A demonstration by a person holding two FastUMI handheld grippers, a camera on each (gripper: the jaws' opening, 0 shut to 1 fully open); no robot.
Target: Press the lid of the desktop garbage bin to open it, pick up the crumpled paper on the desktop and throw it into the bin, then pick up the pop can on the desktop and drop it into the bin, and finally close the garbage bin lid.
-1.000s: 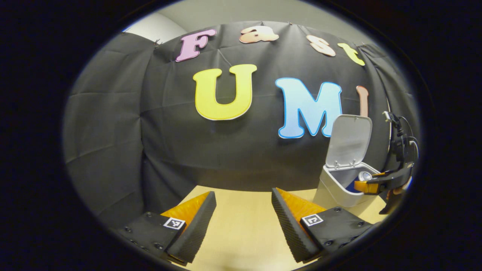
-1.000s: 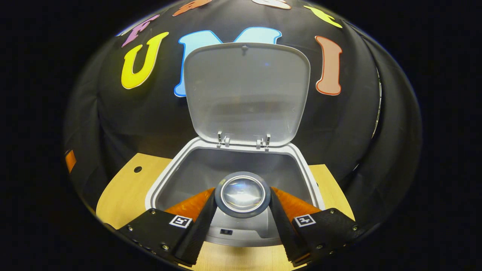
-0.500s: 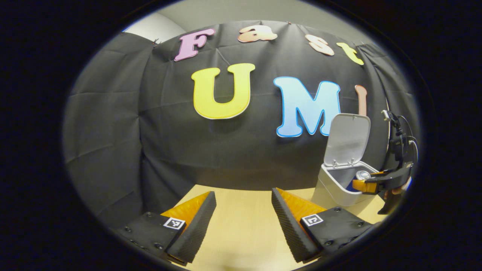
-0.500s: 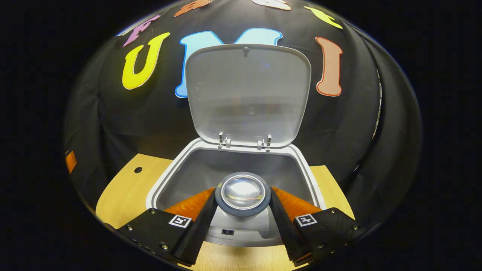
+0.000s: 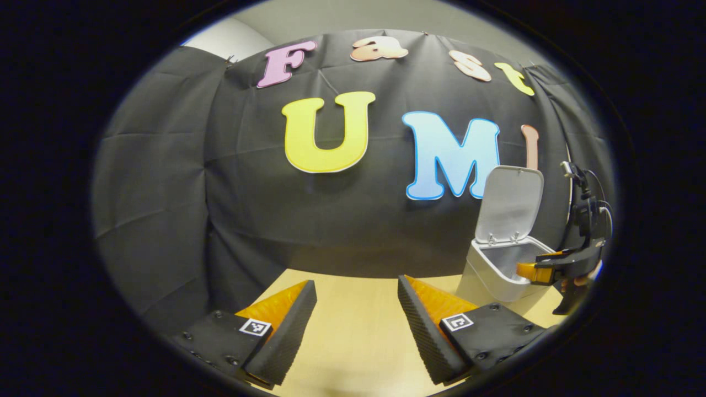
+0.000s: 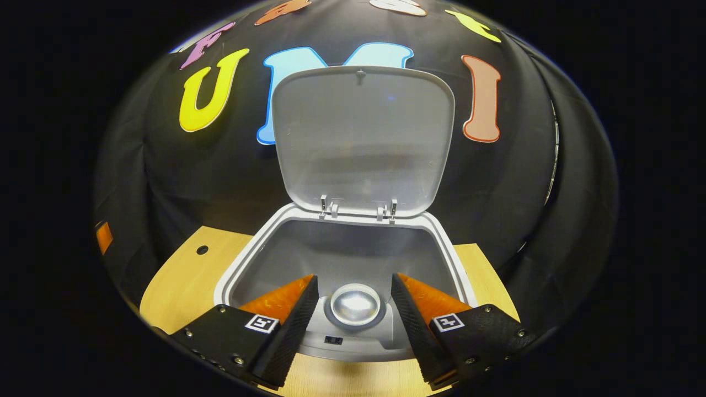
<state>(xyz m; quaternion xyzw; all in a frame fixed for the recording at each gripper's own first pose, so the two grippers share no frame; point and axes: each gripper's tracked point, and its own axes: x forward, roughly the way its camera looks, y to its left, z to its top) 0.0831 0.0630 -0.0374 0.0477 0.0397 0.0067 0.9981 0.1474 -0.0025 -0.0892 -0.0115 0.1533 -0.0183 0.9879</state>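
Silver pop can (image 6: 355,304) has just left my right gripper (image 6: 353,309), jaws now spread, dropping into the open grey plastic bin (image 6: 342,259); lid-closing remains. Left gripper (image 5: 356,325) idles, jaws spread.

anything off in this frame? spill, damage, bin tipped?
Nothing stands out. The small white plastic desktop bin sits upright on the light wooden desktop, its white hinged lid standing open. The silver pop can is below the open right hand-held gripper, inside the bin's mouth. No spill or damage visible.
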